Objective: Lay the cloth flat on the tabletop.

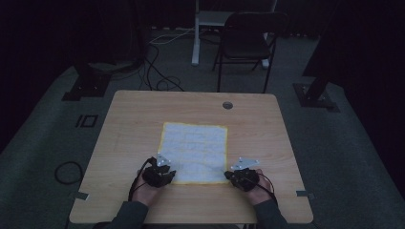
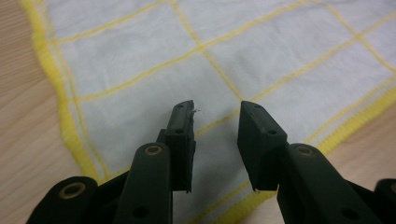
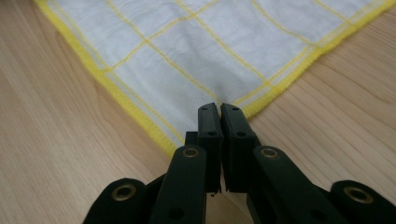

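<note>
Nearest the camera in the high view, two sleeved forearms are seen at the near edge of the table [image 1: 129,114], each hand wrapped round a gripper. The cloth [image 1: 193,151], white w/ yellow grid lines & a yellow hem, is laid flat at approx. the table's centre, a bit toward the near side.

The left gripper [image 1: 160,175] is placed at the cloth's near-left corner. In the left gripper view its jaws are seen held apart, w/ the left gripper [image 2: 215,122] poised over the cloth [image 2: 196,70] just inside that corner; nothing is clamped between them. Contact w/ the fabric can't be told.

The right gripper [image 1: 237,177] is placed at the cloth's near-right corner. In the right gripper view the right gripper [image 3: 219,112] is seen w/ jaws pressed together on the cloth [image 3: 187,60], right at the hem, where the fabric is slightly puckered into the tips.

Beyond the cloth, a small round grommet [image 1: 228,105] is set into the table near its far edge. Further past the cloth, off the table, a dark chair [image 1: 248,40] is stood on the grey floor, w/ cables [image 1: 157,71] strewn to its left.
</note>
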